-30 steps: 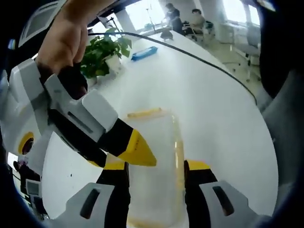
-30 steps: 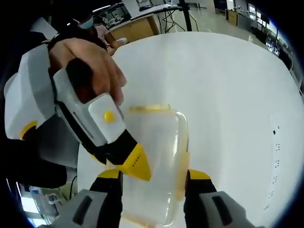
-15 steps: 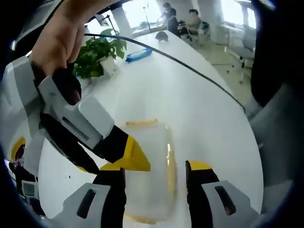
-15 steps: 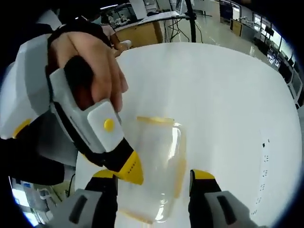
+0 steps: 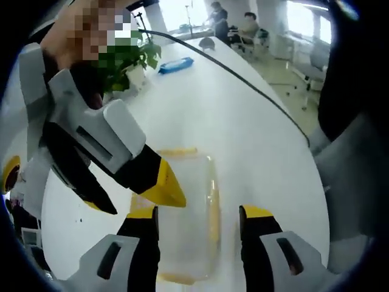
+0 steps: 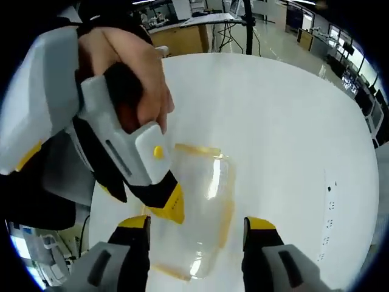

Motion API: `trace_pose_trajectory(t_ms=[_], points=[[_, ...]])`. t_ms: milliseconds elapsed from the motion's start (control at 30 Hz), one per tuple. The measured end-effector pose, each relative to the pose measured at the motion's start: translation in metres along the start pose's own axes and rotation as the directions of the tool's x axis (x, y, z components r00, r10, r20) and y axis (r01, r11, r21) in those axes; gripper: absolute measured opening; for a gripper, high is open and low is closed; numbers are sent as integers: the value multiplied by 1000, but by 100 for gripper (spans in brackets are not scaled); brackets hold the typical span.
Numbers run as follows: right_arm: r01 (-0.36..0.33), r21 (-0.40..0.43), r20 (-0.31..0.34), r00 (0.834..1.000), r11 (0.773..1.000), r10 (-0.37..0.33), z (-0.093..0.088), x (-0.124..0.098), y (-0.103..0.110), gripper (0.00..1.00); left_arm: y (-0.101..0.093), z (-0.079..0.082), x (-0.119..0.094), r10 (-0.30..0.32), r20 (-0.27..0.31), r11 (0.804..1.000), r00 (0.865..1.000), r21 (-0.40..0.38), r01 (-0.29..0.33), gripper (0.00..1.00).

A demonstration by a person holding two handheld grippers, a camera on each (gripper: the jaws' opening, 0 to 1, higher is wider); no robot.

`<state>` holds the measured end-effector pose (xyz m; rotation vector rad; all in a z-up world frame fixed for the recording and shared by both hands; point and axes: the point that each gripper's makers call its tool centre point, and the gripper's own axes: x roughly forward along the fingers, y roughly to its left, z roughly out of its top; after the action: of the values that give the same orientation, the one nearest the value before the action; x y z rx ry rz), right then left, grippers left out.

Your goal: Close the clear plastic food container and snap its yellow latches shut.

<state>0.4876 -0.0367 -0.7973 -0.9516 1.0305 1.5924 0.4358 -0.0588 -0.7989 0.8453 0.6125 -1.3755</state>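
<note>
Clear plastic, edged with yellow latches, marks the food container point(image 5: 185, 213) lying flat on the white table point(image 5: 255, 128) just ahead of you, its lid down. In the left gripper view your left gripper point(image 5: 199, 216) hangs over it with jaws spread apart, one yellow-tipped jaw to each side of the container, gripping nothing. Your right gripper point(image 5: 143, 185) comes in from the left of that view, its yellow tip over the container's near left edge; you cannot tell whether its tip touches the lid. In the right gripper view the container point(image 6: 200, 213) lies between the parted jaws of your right gripper point(image 6: 199, 224), and your left gripper point(image 6: 165, 204) slants in from the left, held in a hand point(image 6: 137, 73). Farther along the table stand a potted plant point(image 5: 124, 58) and a blue object point(image 5: 176, 65).
</note>
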Motion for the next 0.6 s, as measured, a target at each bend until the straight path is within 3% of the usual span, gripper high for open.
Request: trace_pose_trajectory(t_ms=[333, 500, 600], points=[[64, -16, -7, 998, 998, -64, -6, -3, 1, 56, 13, -3, -7, -6, -6, 1000, 1000, -18, 6, 48], [80, 52, 31, 996, 995, -82, -4, -10, 6, 53, 19, -7, -6, -14, -23, 1000, 1000, -20, 14, 48], [104, 37, 26, 994, 994, -105, -5, -12, 13, 53, 23, -9, -4, -26, -36, 999, 999, -33, 24, 48]])
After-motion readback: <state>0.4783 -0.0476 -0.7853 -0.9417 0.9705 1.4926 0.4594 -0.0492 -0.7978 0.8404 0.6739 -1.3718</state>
